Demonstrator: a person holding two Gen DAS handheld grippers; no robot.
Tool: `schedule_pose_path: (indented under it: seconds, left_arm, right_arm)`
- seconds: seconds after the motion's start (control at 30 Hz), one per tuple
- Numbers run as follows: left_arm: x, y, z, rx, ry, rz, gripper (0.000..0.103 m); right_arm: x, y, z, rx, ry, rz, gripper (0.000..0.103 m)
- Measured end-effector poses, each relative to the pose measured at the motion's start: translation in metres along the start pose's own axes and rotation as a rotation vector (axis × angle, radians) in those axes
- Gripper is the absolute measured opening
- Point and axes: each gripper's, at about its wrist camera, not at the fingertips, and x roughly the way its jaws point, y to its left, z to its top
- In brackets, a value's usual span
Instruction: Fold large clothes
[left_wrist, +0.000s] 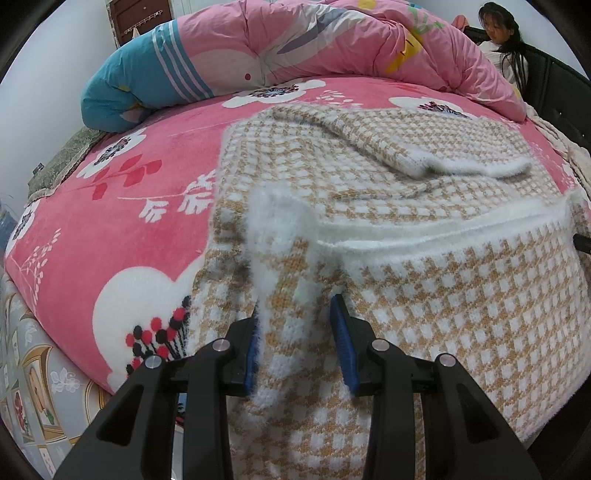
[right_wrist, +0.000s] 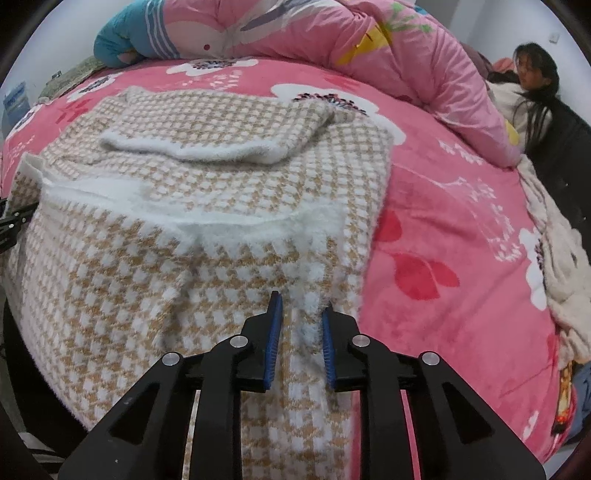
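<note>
Pink floral bed, rolled quilt along its far edge. A tan-and-white checked sweater lies mid-bed, its near hem folded over. Left gripper clamps the hem's left corner; right gripper has fabric between slightly parted pads.

We see one garment: a tan-and-white checked knit sweater with fuzzy white trim, lying flat on the pink floral bed. Its near part is folded up over the body, so the white hem band runs straight across the middle. One sleeve is folded across the far half, white cuff edge facing us. The near edge drapes toward the bed's edge, bunched into a raised ridge at each near corner. The surface is mostly smooth.
</note>
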Motion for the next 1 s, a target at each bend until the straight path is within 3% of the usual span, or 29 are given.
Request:
schedule_pose_path:
  seconds: [0.13,0.23,0.3,0.33,0.4,0.5,0.67,0.8,1.0]
  left_arm:
    - [0.000,0.000,0.000,0.003,0.000,0.000,0.035]
    - [0.001,0.000,0.001,0.000,-0.001,0.000,0.035]
    - [0.000,0.000,0.000,0.000,-0.009,0.002,0.033]
    - [-0.003,0.000,-0.001,0.000,-0.032,0.009,0.032]
    - [-0.012,-0.001,-0.006,0.025,-0.076,0.053,0.015]
    - [-0.039,0.003,-0.017,0.046,-0.168,0.054,0.010]
    - [-0.093,0.002,-0.029,0.114,-0.305,0.123,0.009]
    - [-0.124,0.010,-0.011,0.112,-0.386,0.123,0.009]
    - [-0.138,0.022,0.053,0.108,-0.502,0.101,0.009]
  right_arm:
    - [0.003,0.000,0.000,0.002,-0.002,-0.001,0.021]
    - [-0.001,0.001,-0.002,0.015,-0.016,-0.009,0.007]
    - [-0.008,0.001,-0.004,0.020,-0.038,-0.026,0.006]
    - [-0.015,0.002,-0.006,0.024,-0.057,-0.037,0.005]
    - [-0.033,0.004,-0.012,0.030,-0.099,-0.056,0.005]
    - [-0.066,0.004,-0.024,0.057,-0.170,-0.081,0.004]
    - [-0.120,0.001,-0.034,0.103,-0.297,-0.089,0.004]
    - [-0.138,-0.006,-0.020,0.114,-0.378,-0.099,0.004]
    - [-0.138,-0.034,0.036,0.125,-0.491,-0.096,0.004]
